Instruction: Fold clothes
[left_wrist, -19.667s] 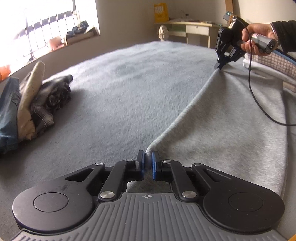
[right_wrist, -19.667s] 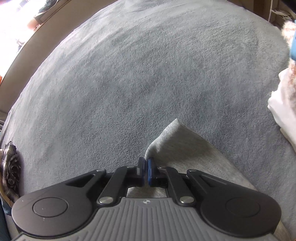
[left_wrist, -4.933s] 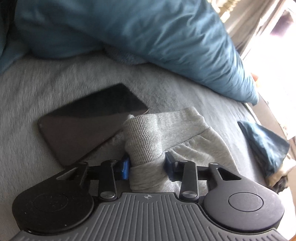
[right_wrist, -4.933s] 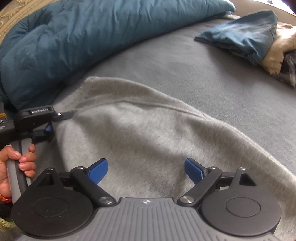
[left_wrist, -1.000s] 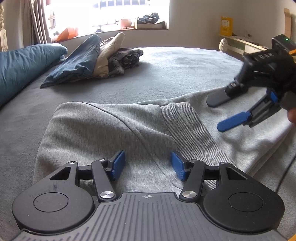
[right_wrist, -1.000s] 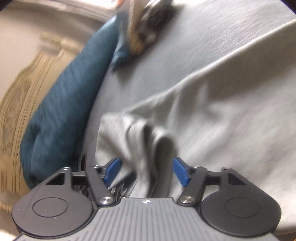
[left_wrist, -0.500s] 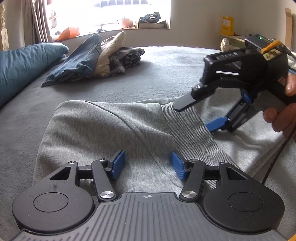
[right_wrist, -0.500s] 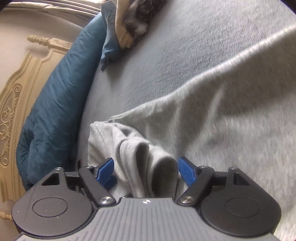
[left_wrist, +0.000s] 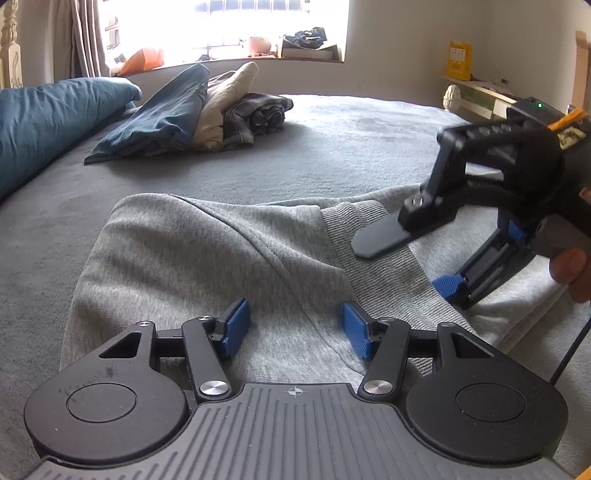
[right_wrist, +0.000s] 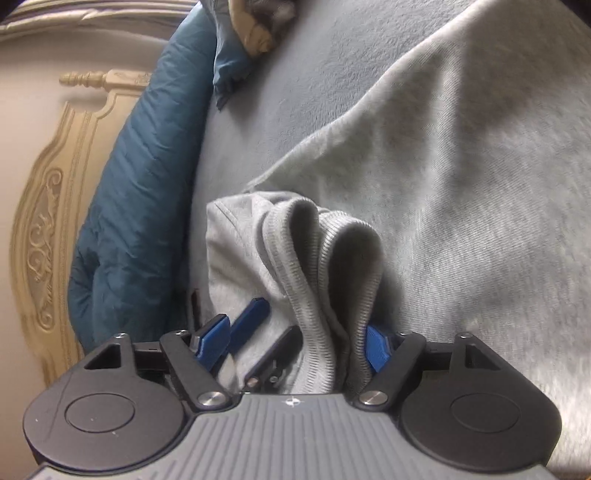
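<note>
- Lying mid-frame on the grey bed (left_wrist: 369, 147), the grey sweatshirt (left_wrist: 207, 258) sits part-folded.
- Left gripper (left_wrist: 293, 330) rests on it, jaws apart, probably pinning the fold.
- Right gripper (right_wrist: 295, 343), jaws just narrowing yet unclamped, straddles the ribbed cuff (right_wrist: 332, 266) to grasp it.

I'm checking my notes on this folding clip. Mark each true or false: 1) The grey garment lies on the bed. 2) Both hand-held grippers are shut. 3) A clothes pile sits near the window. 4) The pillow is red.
1) True: the grey garment lies on the bed.
2) False: the left hand-held gripper and the right hand-held gripper are open.
3) True: the clothes pile sits there.
4) False: the pillow is blue.
</note>
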